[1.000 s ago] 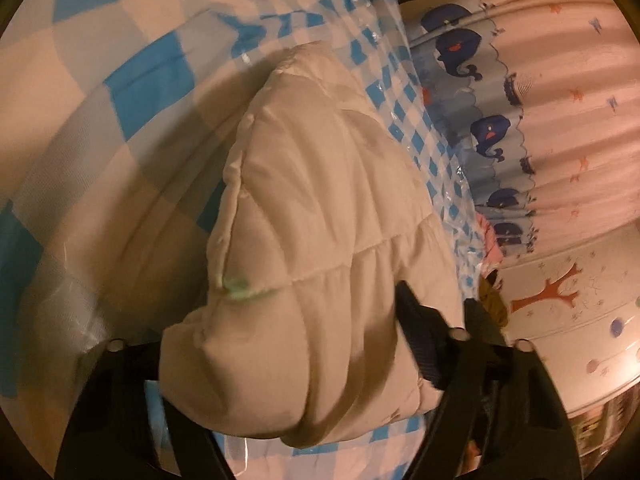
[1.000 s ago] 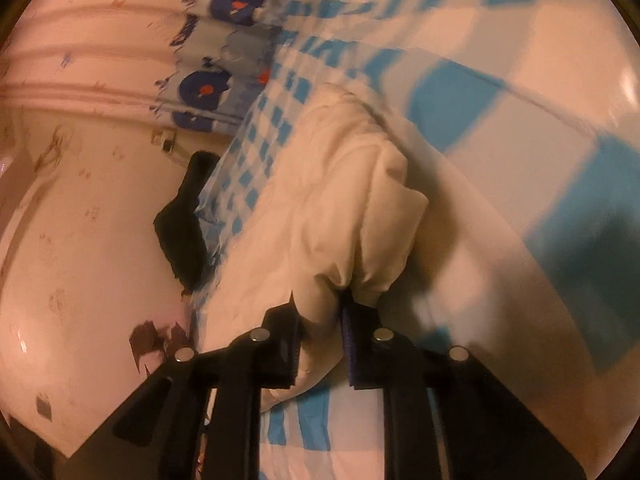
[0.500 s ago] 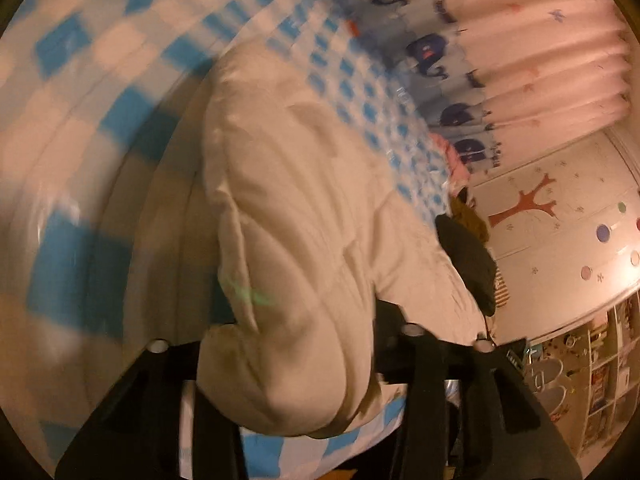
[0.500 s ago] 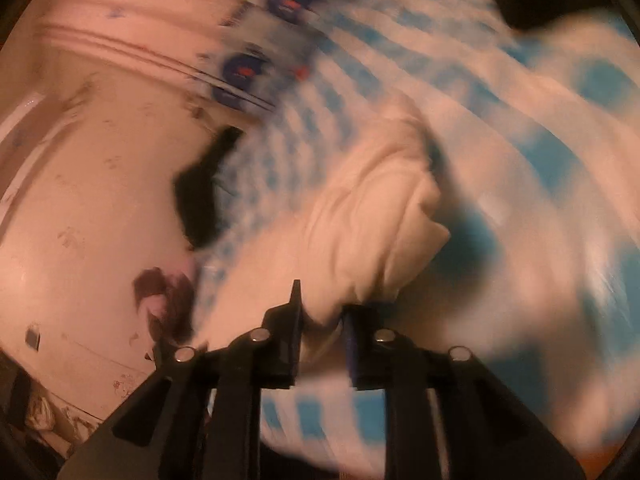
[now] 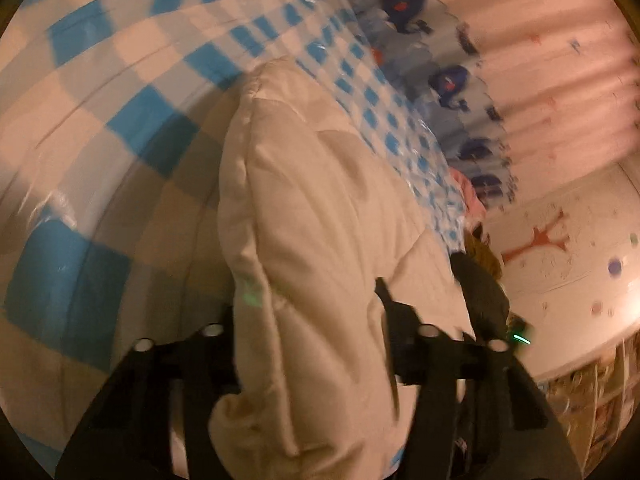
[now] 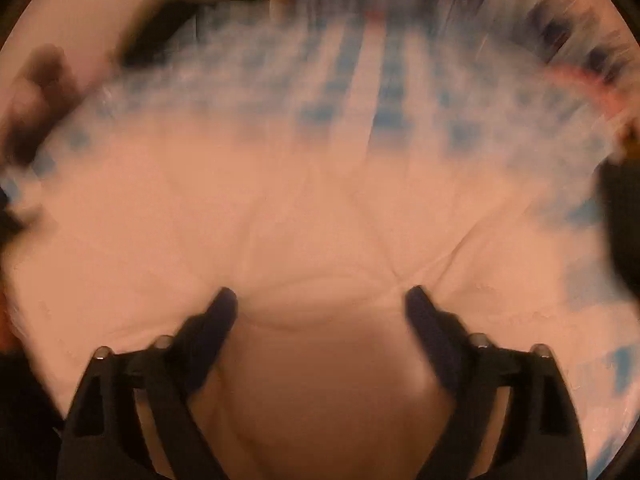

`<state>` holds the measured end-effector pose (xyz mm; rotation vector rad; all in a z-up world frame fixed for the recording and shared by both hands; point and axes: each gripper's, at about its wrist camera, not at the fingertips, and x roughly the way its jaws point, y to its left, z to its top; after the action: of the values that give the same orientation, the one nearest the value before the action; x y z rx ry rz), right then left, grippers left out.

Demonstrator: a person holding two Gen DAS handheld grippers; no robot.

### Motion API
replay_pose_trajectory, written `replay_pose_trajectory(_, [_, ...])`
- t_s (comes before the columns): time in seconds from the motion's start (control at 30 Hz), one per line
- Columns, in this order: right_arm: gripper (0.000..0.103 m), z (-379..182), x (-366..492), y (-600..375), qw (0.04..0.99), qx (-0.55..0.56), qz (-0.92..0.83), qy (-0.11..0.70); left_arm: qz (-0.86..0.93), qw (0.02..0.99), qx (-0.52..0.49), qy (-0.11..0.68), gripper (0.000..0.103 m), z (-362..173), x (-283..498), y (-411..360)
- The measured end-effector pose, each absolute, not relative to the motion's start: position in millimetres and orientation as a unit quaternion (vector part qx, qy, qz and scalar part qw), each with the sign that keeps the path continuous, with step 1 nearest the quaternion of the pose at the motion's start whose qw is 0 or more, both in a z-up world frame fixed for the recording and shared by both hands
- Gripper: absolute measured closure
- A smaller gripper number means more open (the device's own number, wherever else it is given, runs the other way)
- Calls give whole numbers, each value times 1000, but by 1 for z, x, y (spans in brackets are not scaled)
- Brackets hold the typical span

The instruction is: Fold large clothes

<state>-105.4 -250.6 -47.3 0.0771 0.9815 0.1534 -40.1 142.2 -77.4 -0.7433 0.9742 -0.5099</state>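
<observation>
A white quilted padded jacket (image 5: 320,200) lies bunched on a blue-and-white checked cover (image 5: 120,120). My left gripper (image 5: 306,300) has a thick fold of the jacket filling the gap between its fingers. Its jaws are closing and both pads press into the padding. The right wrist view is badly blurred. There my right gripper (image 6: 322,292) hovers over the jacket (image 6: 320,220) with its jaws opening wide. The fabric lies under and between the fingers (image 6: 224,304) but is not pinched. The checked cover (image 6: 360,92) stretches away beyond it.
A curtain with dark blue whales (image 5: 452,80) hangs past the far edge of the cover. A black object (image 5: 480,288) sits at the cover's right edge, by a wall with a red tree decal (image 5: 540,240). Shelves (image 5: 600,392) show at lower right. Dark shapes (image 6: 620,220) flank the blurred right wrist view.
My right gripper has let go of the jacket fold, opened wide and swung over the garment. My left gripper has narrowed on its fold and shifted along the jacket.
</observation>
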Motion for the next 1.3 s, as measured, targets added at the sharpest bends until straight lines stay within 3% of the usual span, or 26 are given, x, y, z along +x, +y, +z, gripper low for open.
replay_pose_trajectory(0.13, [17,-15,-109,-244,882,76,57,462,-230,794,-328,458,67,-75,-39,142])
replay_pose_trajectory(0.3, [9,46,-62,-157,917,-23,119,379,-221,799,-326,455,67,-72,-34,136])
replay_pose_trajectory(0.4, [6,-12,6,-121,878,-39,116,462,-223,800,-325,453,67,-72,-34,136])
replay_pose_trajectory(0.47, [5,-62,33,-124,830,30,154,535,-219,804,-319,451,68,-72,-34,136])
replay_pose_trajectory(0.53, [6,-56,39,-136,819,69,156,548,-217,800,-326,455,68,-75,-33,136])
replay_pose_trajectory(0.7, [6,-2,46,-143,863,77,141,479,-213,800,-328,455,67,-74,-30,135])
replay_pose_trajectory(0.87, [5,-77,95,-122,814,51,124,565,-213,810,-315,446,67,-72,-30,132])
replay_pose_trajectory(1.0, [6,-42,78,-146,812,79,137,562,-211,804,-323,453,67,-77,-30,135])
replay_pose_trajectory(1.17, [6,15,-16,-210,880,39,75,467,-205,797,-335,458,61,-78,-29,136])
replay_pose_trajectory(1.23, [5,-9,-45,-244,884,32,2,467,-203,798,-335,458,60,-78,-29,136])
replay_pose_trajectory(1.3, [5,-57,-59,-272,871,72,15,485,-220,791,-340,459,52,-79,-28,133])
